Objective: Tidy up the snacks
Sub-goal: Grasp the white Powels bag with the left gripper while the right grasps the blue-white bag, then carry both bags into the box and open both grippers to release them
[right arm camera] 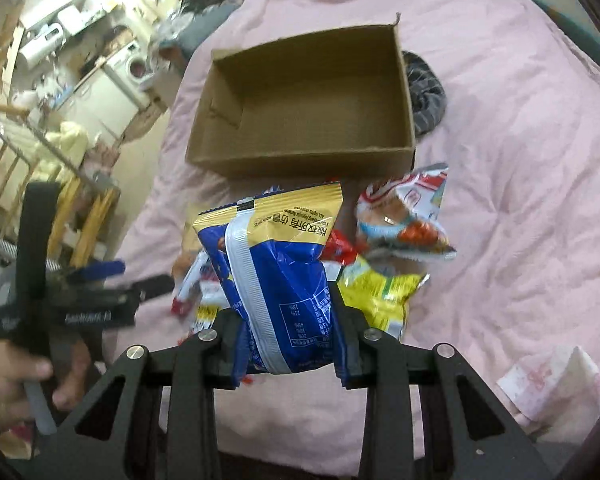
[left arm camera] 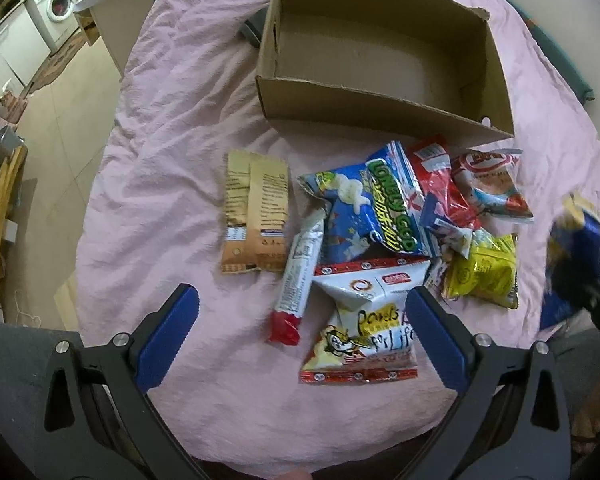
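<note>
My right gripper (right arm camera: 286, 320) is shut on a blue and yellow snack bag (right arm camera: 276, 272), which hangs lifted above the pile. The same bag (left arm camera: 572, 264) shows blurred at the right edge of the left wrist view. An open cardboard box (left arm camera: 380, 100) (right arm camera: 300, 160) sits on the pink sheet behind the pile and looks bare inside. My left gripper (left arm camera: 302, 296) stands open over the near snacks, with a white chips bag (left arm camera: 364, 320) and a red-tipped bar (left arm camera: 296, 272) below it. A blue Lonely God bag (left arm camera: 364, 208), two tan packets (left arm camera: 256, 208) and a yellow bag (left arm camera: 484, 276) lie around.
A pink sheet (left arm camera: 180, 120) covers the bed. A dark striped cloth (right arm camera: 426, 96) lies against the box's right side. A white tissue pack (right arm camera: 556, 384) rests near right. A washing machine (left arm camera: 58, 4) and a wooden rack (left arm camera: 0, 208) stand off to the left.
</note>
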`<state>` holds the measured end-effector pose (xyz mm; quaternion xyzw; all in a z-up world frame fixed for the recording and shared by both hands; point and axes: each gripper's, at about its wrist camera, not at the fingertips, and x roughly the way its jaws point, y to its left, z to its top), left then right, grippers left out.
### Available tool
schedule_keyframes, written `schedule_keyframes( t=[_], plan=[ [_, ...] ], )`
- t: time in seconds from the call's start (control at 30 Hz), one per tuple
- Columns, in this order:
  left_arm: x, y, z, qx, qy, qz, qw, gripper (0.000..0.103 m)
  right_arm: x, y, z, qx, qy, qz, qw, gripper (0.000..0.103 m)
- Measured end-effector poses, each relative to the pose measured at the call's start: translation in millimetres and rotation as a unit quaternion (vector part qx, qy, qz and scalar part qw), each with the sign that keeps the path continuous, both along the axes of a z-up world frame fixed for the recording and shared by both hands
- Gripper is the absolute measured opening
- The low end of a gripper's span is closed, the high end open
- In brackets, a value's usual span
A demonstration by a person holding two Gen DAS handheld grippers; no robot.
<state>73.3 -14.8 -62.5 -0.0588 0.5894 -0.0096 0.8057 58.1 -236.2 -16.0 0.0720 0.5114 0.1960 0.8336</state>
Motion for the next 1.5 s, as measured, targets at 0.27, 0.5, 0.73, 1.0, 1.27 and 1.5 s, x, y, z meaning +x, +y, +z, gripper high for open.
schedule_keyframes(
  t=[0.27,0.5,0.73,1.0,1.27,1.5],
  plan=[
    [-5.9,-33.2,-24.4,-0.010,0.043,-0.017,0.9989,0.090,4.0,-16.0,-26.4,0.020,0.002,-0.047,0.999,0.035],
    [-8.7,-66.7,-59.7,0.011,0.063,-0.026,0.9976,0.082,4.6,-27.4,-30.0,0.023,0.004,-0.071,0.997,0.035],
    [-10.5,-76.0,-71.9,0.029,0.062,-0.029,0.9972,0.057,0.0,-23.6,-28.3,0.019,-0.001,-0.061,0.998,0.035],
    [-18.0,-92.7,-40.1,0.028,0.037,-0.044,0.9979,0.044,2.1,-21.0,-29.4,0.021,0.004,-0.057,0.998,0.035],
    [-30.0,-93.3,17.3,0.019,-0.010,-0.043,0.9988,0.044,-2.2,-26.5,-23.9,0.035,-0.009,-0.061,0.997,0.035],
    [-23.6,-65.4,52.7,0.024,-0.048,-0.031,0.9981,0.044,-8.8,-27.6,-11.5,0.046,-0.029,-0.059,0.997,0.035]
  ],
)
